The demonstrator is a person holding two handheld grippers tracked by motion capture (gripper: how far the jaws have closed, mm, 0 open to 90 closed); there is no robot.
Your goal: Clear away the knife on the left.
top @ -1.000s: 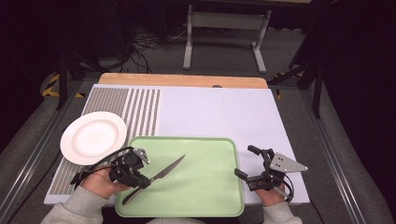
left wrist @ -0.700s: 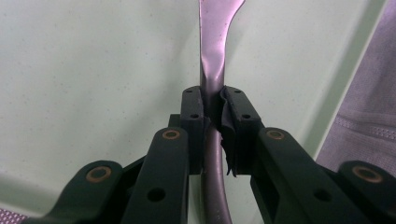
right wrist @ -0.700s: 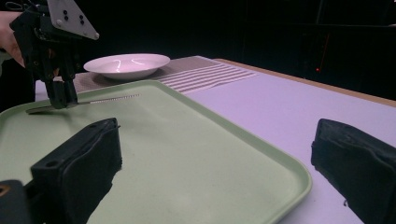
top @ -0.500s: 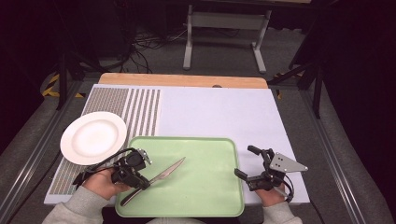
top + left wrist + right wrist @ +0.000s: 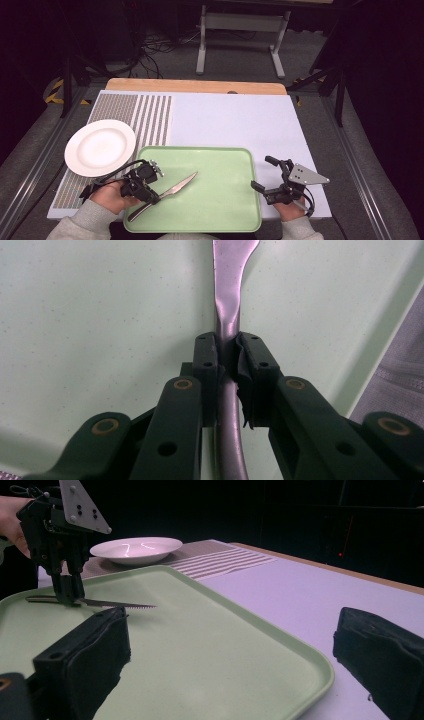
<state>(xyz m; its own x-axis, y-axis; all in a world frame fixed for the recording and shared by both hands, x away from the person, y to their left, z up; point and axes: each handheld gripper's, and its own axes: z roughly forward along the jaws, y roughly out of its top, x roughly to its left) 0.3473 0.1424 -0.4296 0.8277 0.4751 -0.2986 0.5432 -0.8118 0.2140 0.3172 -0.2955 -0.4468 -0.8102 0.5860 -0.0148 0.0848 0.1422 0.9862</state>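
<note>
- The left gripper is clamped on the handle of a knife, pinching it near where handle meets blade; in the left gripper view the pads press the metal from both sides, which looks like a grip chosen for balance
- The knife lies low over the green tray, blade pointing away and to the right; in the right gripper view it sits level, just above or on the tray floor, I cannot tell which
- The left hand comes in low from the near edge, gripper pointing down
- The right gripper rests on the table just beside the tray's right rim, jaws wide apart and empty
- A white plate sits beyond the tray's left corner, a likely place for the knife
</note>
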